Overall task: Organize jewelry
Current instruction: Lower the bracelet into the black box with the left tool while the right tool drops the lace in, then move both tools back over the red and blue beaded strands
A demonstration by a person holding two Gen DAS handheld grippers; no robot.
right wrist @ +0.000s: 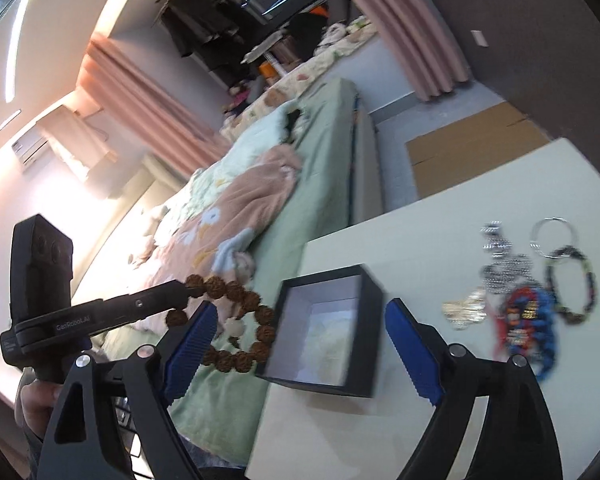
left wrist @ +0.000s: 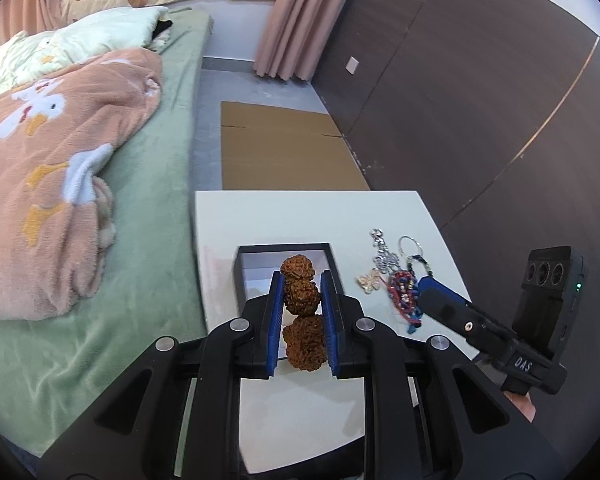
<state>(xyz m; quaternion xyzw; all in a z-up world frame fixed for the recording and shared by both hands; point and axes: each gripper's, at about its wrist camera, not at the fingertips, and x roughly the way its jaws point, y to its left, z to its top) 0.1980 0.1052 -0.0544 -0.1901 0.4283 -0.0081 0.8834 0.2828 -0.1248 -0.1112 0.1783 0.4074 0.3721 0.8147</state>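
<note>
A bracelet of large brown knobbly beads sits between the blue pads of my left gripper, which is shut on it. In the right wrist view the bracelet hangs as a loop beside the table edge, left of the open black box. My right gripper is open, with the box in front of its spread fingers and nothing between the pads. One of its fingers rests by the red and blue bracelets. The box holds no jewelry that I can see.
On the white table right of the box lie a silver chain, a gold butterfly piece, a metal ring and a dark beaded bracelet. A bed lies left, flat cardboard beyond.
</note>
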